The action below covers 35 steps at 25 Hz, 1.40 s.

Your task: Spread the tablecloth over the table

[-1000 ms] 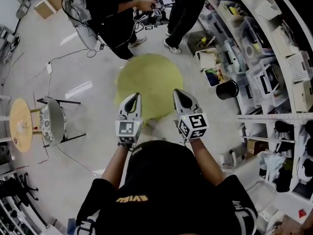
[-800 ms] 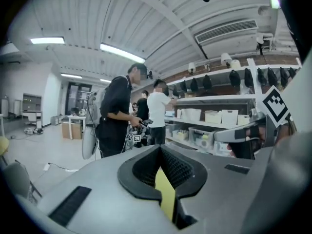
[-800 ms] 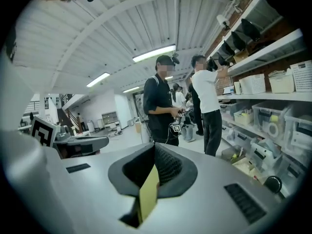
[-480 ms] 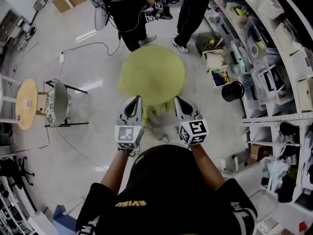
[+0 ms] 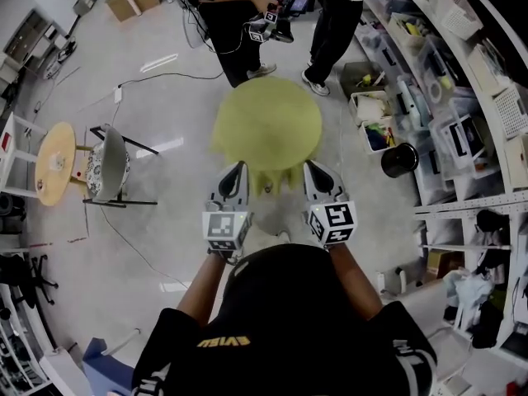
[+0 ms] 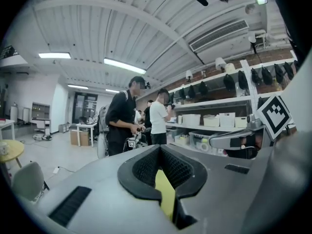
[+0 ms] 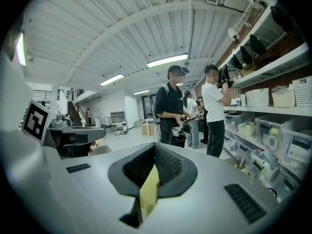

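Observation:
A yellow-green tablecloth lies as a round spread over the table in front of me, its near edge hanging in folds between my two grippers. My left gripper is shut on that near edge, and a strip of the yellow cloth shows pinched between its dark pads. At the same height to its right, my right gripper is shut on the edge too, with the yellow cloth clamped between its pads. The table itself is hidden beneath the cloth.
Two people stand just beyond the table. Shelves with bins line the right side, with a black bucket on the floor. A chair and a small round wooden table stand at the left. A cable trails over the floor.
I have stepped across the floor with both grippers still clamped on the cloth. The cloth's near edge now hangs in folds between them, and the spread looks rounder and more centred.

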Motion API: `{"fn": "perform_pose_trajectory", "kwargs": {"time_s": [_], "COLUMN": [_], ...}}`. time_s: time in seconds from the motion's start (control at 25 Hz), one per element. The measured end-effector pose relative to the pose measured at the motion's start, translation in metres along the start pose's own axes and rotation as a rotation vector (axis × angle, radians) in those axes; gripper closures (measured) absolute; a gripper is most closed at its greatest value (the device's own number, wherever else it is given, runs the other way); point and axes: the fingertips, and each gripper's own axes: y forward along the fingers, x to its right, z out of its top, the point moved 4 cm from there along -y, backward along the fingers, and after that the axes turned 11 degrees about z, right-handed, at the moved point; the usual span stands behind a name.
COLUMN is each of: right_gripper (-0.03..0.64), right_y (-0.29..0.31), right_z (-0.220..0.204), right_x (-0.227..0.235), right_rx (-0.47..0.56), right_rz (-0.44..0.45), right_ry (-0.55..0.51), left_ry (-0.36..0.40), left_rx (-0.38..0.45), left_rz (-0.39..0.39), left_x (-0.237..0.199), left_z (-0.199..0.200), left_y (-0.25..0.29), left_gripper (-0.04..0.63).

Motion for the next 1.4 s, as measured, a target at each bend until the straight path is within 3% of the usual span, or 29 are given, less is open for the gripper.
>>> {"fn": "perform_pose_trajectory", "kwargs": {"time_s": [0.16, 0.4, 0.56, 0.76, 1.04, 1.24, 1.4], "right_gripper": [0.615, 0.615, 0.612, 0.612, 0.611, 0.609, 0.609], "right_y": [0.001, 0.001, 0.005, 0.001, 0.003, 0.009, 0.011], "right_z": [0.001, -0.012, -0.013, -0.012, -0.011, -0.017, -0.024], "right_x": [-0.011, -0.014, -0.008, -0.003, -0.003, -0.008, -0.014], "right_rx": [-0.013, -0.038, -0.042, -0.047, -0.054, -0.041, -0.063], "right_rz": [-0.012, -0.036, -0.070, -0.063, -0.045, 0.034, 0.037], "right_ry": [-0.063, -0.055, -0.030, -0.062, -0.051, -0.034, -0.033], "left_ry": [-0.019, -0.019, -0.020, -0.013, 0.002, 0.014, 0.046], "left_rx": [0.012, -0.003, -0.016, -0.015, -0.039, -0.053, -0.057], "left_rz": [-0.003, -0.034, -0.010, 0.012, -0.021, -0.014, -0.047], "left_x": [0.003, 0.019, 0.006, 0.000, 0.012, 0.020, 0.023], "left_z": [-0.001, -0.009, -0.016, -0.011, -0.016, -0.019, -0.017], "left_y": [-0.005, -0.012, -0.011, -0.009, -0.015, -0.011, -0.009], "left_gripper": [0.580, 0.580, 0.580, 0.580, 0.580, 0.580, 0.580]}}
